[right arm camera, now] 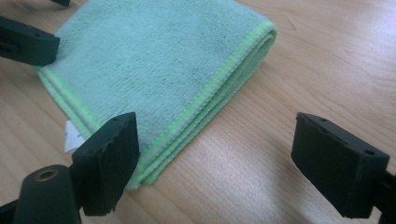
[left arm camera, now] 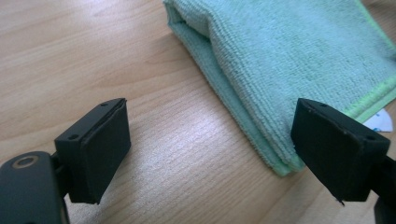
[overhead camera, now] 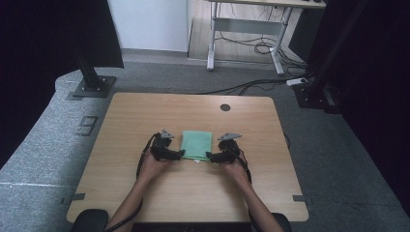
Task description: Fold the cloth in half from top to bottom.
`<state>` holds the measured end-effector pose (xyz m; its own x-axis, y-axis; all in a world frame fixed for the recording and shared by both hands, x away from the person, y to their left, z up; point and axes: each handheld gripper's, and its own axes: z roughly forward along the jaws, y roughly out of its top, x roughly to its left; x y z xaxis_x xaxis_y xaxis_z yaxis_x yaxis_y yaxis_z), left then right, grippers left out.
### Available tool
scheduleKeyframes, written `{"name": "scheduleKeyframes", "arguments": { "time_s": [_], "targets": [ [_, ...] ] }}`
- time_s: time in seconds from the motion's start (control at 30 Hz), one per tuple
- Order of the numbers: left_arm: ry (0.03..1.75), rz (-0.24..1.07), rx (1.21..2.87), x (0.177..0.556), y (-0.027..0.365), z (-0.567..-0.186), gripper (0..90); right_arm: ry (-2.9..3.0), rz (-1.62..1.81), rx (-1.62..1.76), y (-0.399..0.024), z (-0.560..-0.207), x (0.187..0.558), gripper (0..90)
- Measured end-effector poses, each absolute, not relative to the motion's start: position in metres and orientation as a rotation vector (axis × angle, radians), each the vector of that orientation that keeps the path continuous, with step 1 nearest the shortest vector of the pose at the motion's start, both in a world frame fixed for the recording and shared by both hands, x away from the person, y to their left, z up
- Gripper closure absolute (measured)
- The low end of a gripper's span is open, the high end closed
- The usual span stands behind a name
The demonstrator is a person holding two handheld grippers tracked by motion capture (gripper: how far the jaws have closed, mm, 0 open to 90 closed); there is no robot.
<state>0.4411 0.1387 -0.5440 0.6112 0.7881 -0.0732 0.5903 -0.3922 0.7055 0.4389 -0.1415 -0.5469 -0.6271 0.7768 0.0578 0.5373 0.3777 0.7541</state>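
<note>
- A soft green folded cloth [overhead camera: 197, 144] lies flat in the middle of the light wooden table [overhead camera: 145, 116].
- The left gripper [overhead camera: 181, 154] sits at the cloth's near left corner, jaws spread wide, pinching nothing.
- The right gripper [overhead camera: 209, 155] sits at the near right corner, jaws spread too.
- A small white tag [right arm camera: 71, 137] sticks out; its writing is too small to read.

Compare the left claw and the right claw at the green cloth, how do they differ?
The left claw sits at the folded green cloth's near left corner, the right claw at its near right corner. In the left gripper view the cloth corner lies by that claw's right jaw; in the right gripper view it lies by the left jaw. Both stand open, low over the wooden table, gripping nothing.
</note>
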Motion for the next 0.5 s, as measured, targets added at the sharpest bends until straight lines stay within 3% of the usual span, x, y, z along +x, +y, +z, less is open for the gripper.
{"name": "scheduleKeyframes", "arguments": {
  "time_s": [0.5],
  "targets": [
    [0.962, 0.369, 2.106, 0.407, 0.15, -0.5, 11.6, 2.33, 1.142, 1.082, -0.163, -0.507, 0.412, 13.6]
  ]
}}
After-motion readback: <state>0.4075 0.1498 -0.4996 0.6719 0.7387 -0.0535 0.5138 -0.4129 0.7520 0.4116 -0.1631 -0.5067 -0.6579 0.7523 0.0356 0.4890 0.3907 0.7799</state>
